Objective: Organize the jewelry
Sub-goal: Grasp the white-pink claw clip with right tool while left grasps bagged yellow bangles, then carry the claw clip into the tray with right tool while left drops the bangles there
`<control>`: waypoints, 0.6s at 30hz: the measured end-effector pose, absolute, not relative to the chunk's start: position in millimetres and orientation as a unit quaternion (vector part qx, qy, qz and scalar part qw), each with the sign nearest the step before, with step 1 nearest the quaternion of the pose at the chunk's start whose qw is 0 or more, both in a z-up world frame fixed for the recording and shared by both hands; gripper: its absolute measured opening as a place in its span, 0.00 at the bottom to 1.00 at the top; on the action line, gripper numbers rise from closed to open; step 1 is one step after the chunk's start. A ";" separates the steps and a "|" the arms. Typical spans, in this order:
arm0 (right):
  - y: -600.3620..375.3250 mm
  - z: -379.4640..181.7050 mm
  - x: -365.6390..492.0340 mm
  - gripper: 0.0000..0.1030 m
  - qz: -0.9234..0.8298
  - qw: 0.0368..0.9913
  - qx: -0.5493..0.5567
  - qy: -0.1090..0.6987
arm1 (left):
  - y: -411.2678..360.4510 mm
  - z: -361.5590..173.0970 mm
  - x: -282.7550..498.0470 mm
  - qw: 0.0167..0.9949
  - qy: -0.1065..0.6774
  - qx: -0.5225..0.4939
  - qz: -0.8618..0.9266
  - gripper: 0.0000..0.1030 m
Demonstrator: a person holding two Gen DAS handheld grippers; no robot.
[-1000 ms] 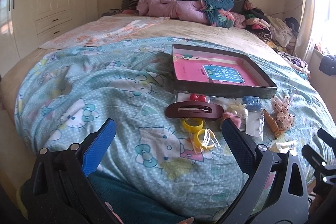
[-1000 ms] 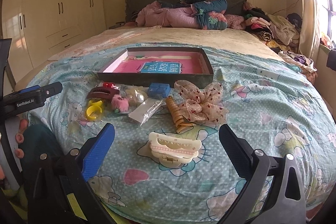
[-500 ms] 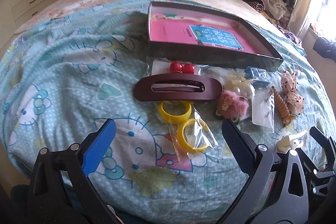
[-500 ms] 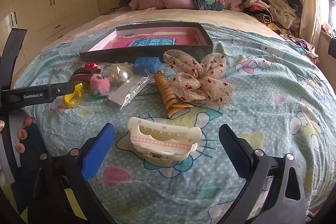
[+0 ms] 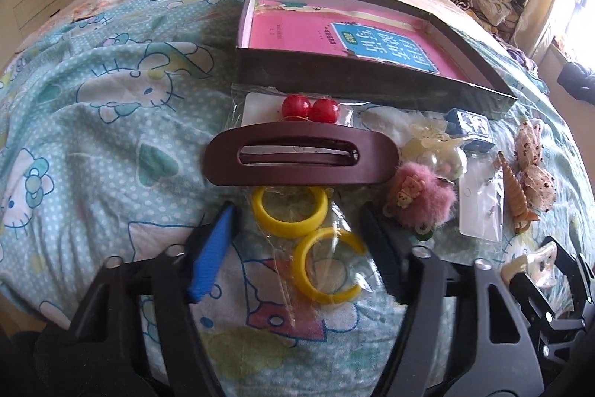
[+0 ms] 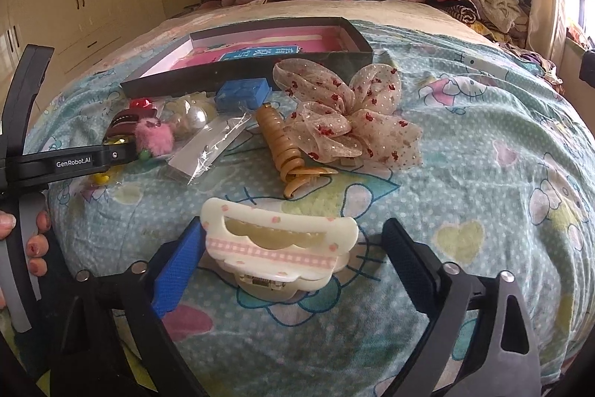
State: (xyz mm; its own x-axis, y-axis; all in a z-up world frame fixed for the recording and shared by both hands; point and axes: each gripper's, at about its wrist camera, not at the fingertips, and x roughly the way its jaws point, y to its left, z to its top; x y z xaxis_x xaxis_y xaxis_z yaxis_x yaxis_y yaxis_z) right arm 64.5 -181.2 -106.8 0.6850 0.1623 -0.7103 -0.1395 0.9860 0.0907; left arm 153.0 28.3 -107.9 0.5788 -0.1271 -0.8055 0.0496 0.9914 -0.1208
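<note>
Two yellow bangles (image 5: 308, 240) in a clear bag lie on the blue patterned quilt (image 5: 111, 144), just near of the brown oval hair clip (image 5: 301, 153). The left gripper (image 5: 297, 222) straddles them, jaws closing but still apart. To the right, the cream claw clip (image 6: 279, 250) lies between the closing jaws of the right gripper (image 6: 293, 248), the blue pad about touching it, the black pad clear. Beyond lies the dark tray (image 5: 372, 82).

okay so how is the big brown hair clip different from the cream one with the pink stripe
The brown hair clip is a dark, plain, smooth oval; the cream hair clip is pale, scalloped, with a pink checked band. The brown one lies beyond the left tongs, which are closing around the yellow bangles; the cream one sits between the closing right tongs. Both rest on the bedspread, outside the box.
</note>
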 end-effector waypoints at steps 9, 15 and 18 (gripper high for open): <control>-183.4 -105.0 61.5 0.66 0.092 0.917 0.011 0.388 | 32.5 -104.0 147.6 0.883 0.458 -0.058 -0.082 0.43; -201.7 -93.9 58.7 0.66 0.074 0.921 0.028 0.382 | 44.4 -95.6 131.1 0.881 0.459 -0.071 -0.089 0.42; -207.4 -83.0 59.1 0.66 0.075 0.923 0.031 0.375 | 46.4 -88.2 122.3 0.886 0.451 -0.064 -0.091 0.42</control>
State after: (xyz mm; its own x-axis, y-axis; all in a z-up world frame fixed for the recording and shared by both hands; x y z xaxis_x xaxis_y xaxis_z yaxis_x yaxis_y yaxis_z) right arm 59.1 -207.4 -83.0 0.7069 0.1617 -0.6886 -0.1149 0.9868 0.1137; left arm 122.2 46.4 -88.2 0.5770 -0.2181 -0.7871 0.1035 0.9754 -0.1945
